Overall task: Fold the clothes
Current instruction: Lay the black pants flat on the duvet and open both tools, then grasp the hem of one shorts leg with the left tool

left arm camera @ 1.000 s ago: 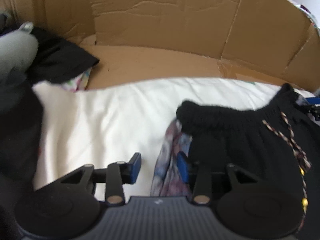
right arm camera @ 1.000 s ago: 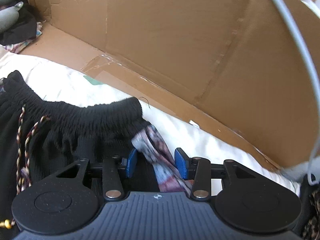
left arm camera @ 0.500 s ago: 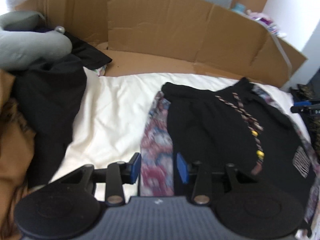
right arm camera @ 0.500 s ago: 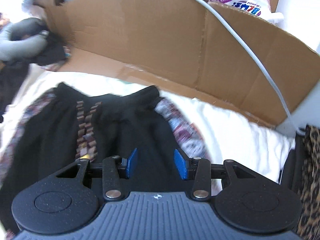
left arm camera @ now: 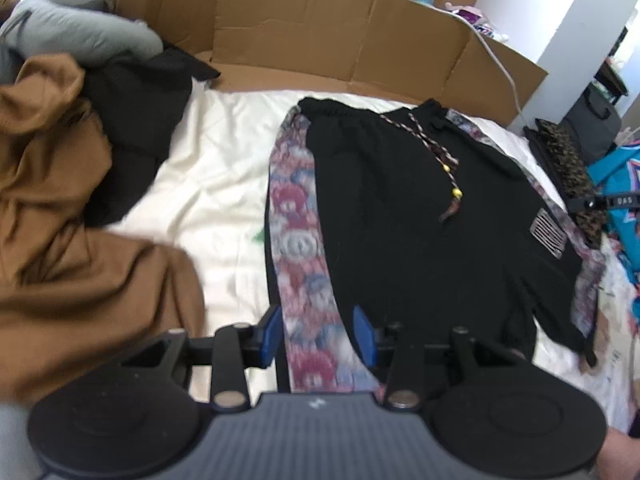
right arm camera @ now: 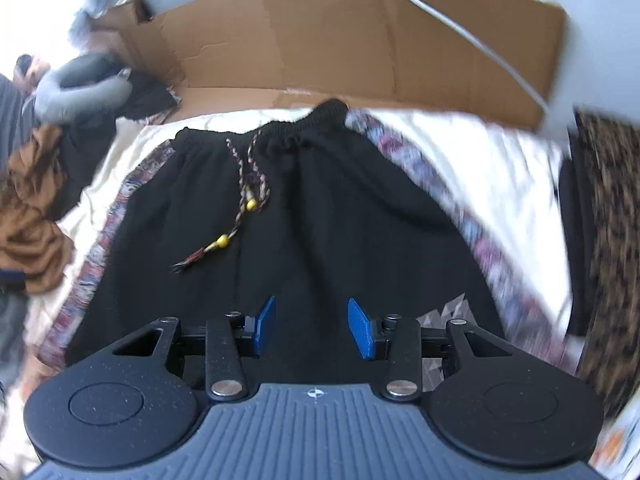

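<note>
Black shorts [left arm camera: 400, 208] with patterned side stripes [left arm camera: 298, 248] lie flat on the cream sheet [left arm camera: 216, 168], waistband toward the cardboard. A braided drawstring [left arm camera: 434, 160] with yellow beads rests on the front. My left gripper [left arm camera: 318, 334] is open above the left stripe near the hem, holding nothing. In the right wrist view the same shorts [right arm camera: 320, 216] spread below my right gripper [right arm camera: 311, 328], which is open over the black fabric near a grey patch [right arm camera: 448, 316]. The drawstring [right arm camera: 244, 204] lies ahead and to the left of it.
A cardboard wall [left arm camera: 320, 36] bounds the far side of the bed. A brown garment [left arm camera: 68, 240], a black garment [left arm camera: 136, 112] and a grey one [left arm camera: 84, 40] are piled at the left. Leopard-print fabric [right arm camera: 608, 240] and a teal item [left arm camera: 620, 200] lie at the right.
Both grippers have pulled back and up from the waistband corners toward the hem end. The shorts, bunched a second ago, now lie spread flat.
</note>
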{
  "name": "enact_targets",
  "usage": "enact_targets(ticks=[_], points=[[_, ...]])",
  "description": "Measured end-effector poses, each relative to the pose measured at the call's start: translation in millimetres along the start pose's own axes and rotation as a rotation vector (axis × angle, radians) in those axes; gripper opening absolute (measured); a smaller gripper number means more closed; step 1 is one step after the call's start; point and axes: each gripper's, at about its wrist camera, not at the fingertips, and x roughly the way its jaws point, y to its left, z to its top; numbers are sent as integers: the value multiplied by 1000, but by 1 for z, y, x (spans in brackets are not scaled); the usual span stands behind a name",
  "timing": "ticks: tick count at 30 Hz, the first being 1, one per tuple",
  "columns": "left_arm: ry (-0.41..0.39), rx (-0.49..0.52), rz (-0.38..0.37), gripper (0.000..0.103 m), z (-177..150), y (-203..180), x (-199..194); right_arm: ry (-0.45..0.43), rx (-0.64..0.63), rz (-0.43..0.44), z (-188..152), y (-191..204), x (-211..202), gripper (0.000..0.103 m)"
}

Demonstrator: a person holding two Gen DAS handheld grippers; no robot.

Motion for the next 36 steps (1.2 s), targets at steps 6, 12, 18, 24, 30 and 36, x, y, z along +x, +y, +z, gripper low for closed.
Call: enact_targets(ticks=[6,12,18,24,30,36], points=[[31,-10,6,40,-40,5,-4,11,58,52,-43,22,-16,47],[111,29,-2,42,-78,-2,21,67,173,175,-90,51,-13,48],[132,103,31,42,-100,-7,37,152,248,251,-128,77,16,48],[134,101,44,40,-107,-3,45,212,284,349,-151,107,46,48],[50,104,9,15,-98,-4,31,255,289,389,-162,135,78,48],[-12,-11,-49,6,-70,15,13,237,274,415,-157,158,91,49]])
